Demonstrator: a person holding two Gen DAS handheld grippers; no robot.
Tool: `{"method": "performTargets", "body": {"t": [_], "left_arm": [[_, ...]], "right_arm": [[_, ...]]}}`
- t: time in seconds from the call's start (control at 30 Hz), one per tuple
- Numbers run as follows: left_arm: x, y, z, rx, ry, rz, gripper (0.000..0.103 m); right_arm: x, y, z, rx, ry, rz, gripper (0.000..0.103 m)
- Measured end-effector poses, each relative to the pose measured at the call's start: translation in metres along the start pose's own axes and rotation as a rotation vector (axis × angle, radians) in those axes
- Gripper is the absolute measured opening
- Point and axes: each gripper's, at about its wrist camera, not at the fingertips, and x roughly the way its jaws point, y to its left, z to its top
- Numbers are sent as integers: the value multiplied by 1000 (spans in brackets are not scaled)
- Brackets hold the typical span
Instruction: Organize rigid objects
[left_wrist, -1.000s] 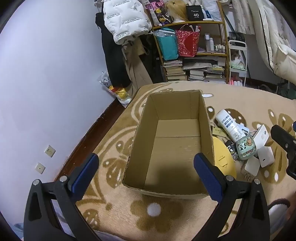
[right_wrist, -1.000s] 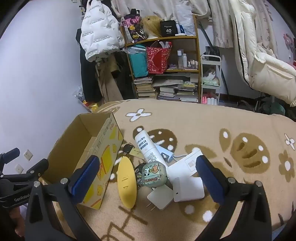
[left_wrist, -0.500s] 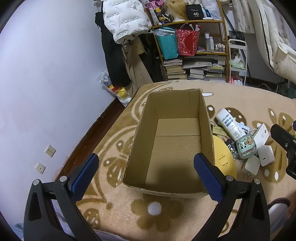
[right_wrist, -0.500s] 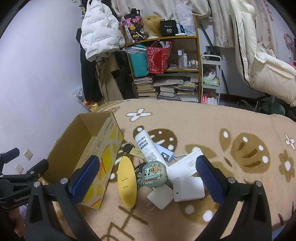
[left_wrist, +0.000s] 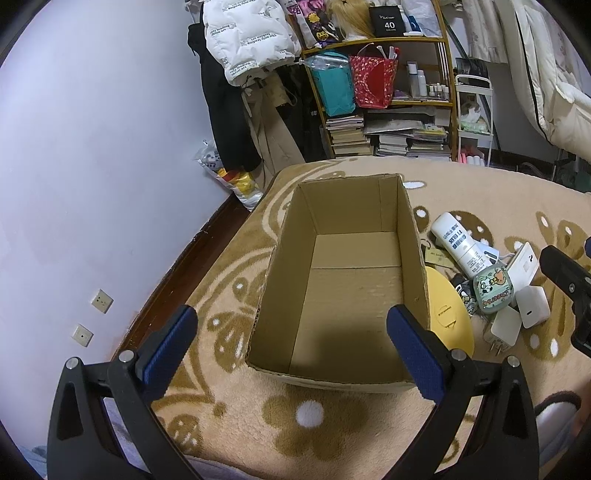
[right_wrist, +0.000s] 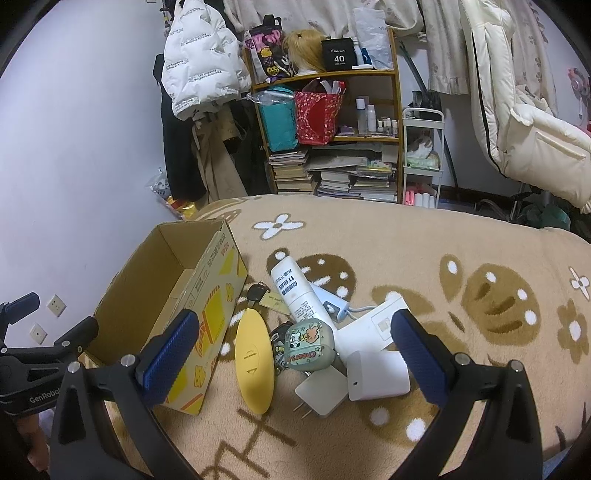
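Yellow oval case (right_wrist: 254, 363) flat beside cardboard box (right_wrist: 216, 295), long axis along the box side

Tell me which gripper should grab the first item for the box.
Right. The right gripper is open directly over the pile beside the cardboard box, with the yellow case between its fingers. The left gripper faces the box.

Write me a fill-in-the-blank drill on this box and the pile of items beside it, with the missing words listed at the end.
1. The cardboard box holds ____ objects so far.
2. The flat oval object lying next to the box is ____ in colour.
3. The white bottle lies on its ____ on the blanket.
4. Both the left gripper and the right gripper have their jaws ____.

Missing words: no; yellow; side; open
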Motion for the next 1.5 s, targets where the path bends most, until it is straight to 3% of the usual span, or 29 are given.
{"method": "performTargets", "body": {"t": [1.5], "left_arm": [[2,1,-3,4,8,18,101]], "right_arm": [[15,4,-13,-3,12,-3,103]]}}
